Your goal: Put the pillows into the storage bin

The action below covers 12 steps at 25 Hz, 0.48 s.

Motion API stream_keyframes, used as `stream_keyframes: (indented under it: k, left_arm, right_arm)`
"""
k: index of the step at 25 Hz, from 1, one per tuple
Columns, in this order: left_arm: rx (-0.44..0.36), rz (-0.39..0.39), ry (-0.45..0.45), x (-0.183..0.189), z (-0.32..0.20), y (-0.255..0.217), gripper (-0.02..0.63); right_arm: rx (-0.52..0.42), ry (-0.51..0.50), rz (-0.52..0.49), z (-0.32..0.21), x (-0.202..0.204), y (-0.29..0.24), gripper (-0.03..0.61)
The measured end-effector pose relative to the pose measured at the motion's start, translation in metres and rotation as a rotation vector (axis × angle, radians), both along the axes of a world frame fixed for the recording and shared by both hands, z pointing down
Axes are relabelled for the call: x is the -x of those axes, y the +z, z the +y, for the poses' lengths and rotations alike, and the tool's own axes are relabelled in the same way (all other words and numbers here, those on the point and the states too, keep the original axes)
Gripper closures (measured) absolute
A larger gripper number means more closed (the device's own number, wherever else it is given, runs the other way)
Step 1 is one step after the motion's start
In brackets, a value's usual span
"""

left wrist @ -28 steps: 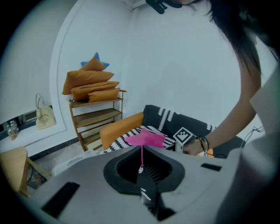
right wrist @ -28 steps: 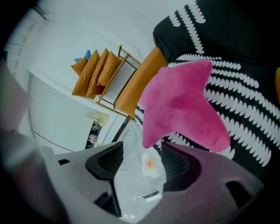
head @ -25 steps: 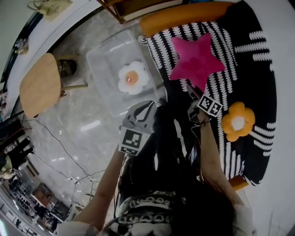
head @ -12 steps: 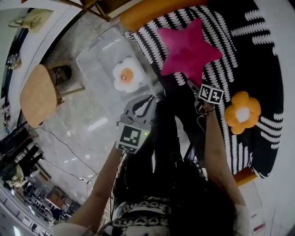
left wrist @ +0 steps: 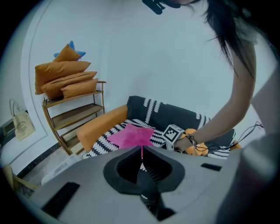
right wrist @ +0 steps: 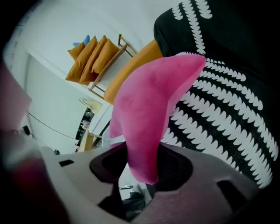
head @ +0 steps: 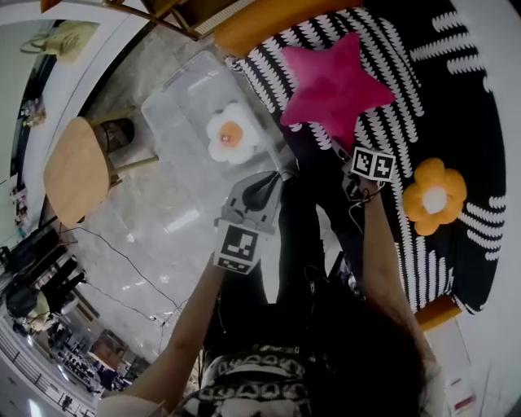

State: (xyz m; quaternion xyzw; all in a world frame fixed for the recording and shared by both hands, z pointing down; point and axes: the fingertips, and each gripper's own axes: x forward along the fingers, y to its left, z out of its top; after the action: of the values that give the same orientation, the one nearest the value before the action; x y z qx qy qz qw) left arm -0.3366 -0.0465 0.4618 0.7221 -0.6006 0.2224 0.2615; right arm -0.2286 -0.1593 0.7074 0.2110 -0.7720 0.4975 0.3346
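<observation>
A pink star pillow lies on the black-and-white sofa. My right gripper is at the star's lower point. In the right gripper view that pink point runs down between the jaws, which have just been closing and now pinch it; the right gripper is shut on it. A white egg-shaped pillow lies inside the clear storage bin on the floor. An orange flower pillow rests on the sofa to the right. My left gripper hovers by the bin's near corner, shut and empty.
A round wooden stool stands left of the bin. An orange bolster lines the sofa's far end. A wooden shelf with stacked orange cushions stands against the wall. The person's legs fill the lower middle of the head view.
My right gripper has come down onto the star's lower point and closed on it. The left gripper has shifted a little beside the bin.
</observation>
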Motion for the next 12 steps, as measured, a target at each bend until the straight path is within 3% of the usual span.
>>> stream_keyframes:
  k: [6,12]
  left_arm:
    - [-0.044,-0.008,-0.046,0.013,0.016,-0.017,0.603]
    - [-0.062,-0.014,-0.095,0.064,0.069,-0.036,0.603]
  right_arm:
    - [0.010,0.088,-0.170,0.001,0.041,-0.062,0.436]
    - [0.037,0.086,-0.242,0.058,0.087,-0.119,0.456]
